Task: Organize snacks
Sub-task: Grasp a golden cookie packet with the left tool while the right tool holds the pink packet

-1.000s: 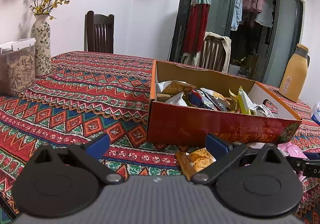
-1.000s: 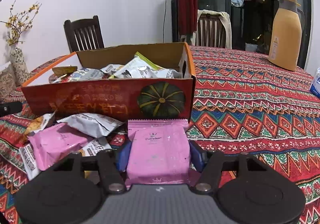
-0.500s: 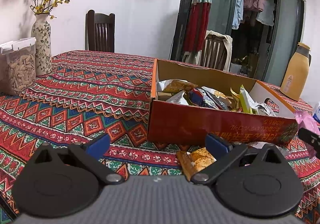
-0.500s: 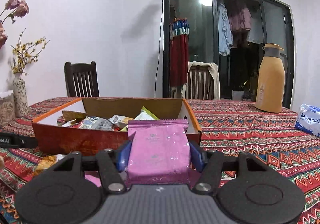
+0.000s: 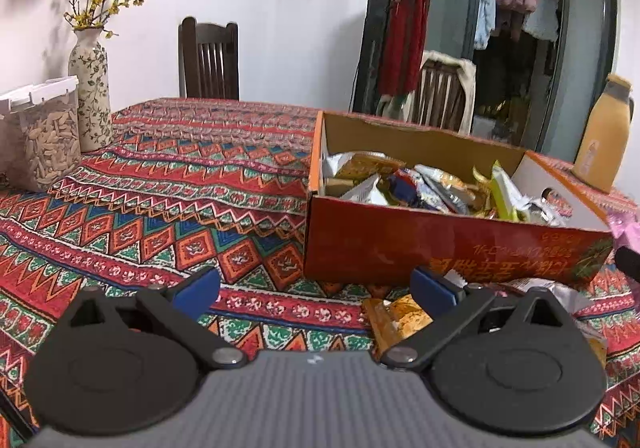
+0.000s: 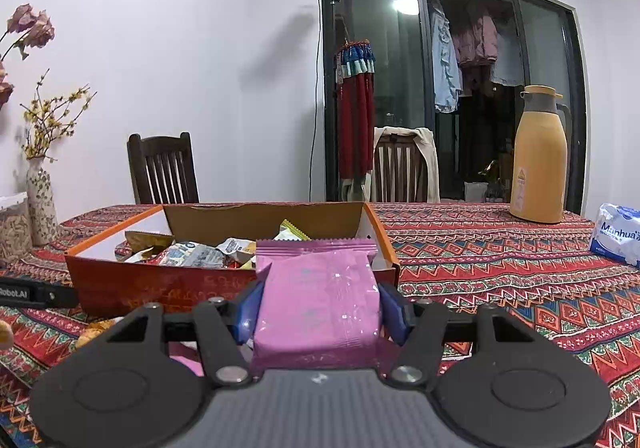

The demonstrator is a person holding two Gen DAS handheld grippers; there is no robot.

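A pink snack packet (image 6: 318,300) is pinched between the blue pads of my right gripper (image 6: 320,308), which is shut on it and holds it raised just in front of the orange cardboard box's (image 6: 160,288) near right corner. That box (image 5: 440,248) holds several wrapped snacks (image 5: 420,188). My left gripper (image 5: 316,288) hovers wide open and empty over the tablecloth, left of the box front. An orange snack packet (image 5: 400,322) lies on the cloth by its right finger. The pink packet's edge (image 5: 628,226) shows at the far right of the left wrist view.
A patterned cloth covers the table (image 5: 160,188). A vase (image 5: 92,96) and a clear jar of seeds (image 5: 44,144) stand at the left. A yellow thermos (image 6: 538,156) and a tissue pack (image 6: 618,234) stand at the right. Chairs (image 6: 164,168) stand behind the table.
My right gripper lifted and tilted up with the pink packet, so the loose packets on the cloth dropped out of its view. The left gripper stayed put.
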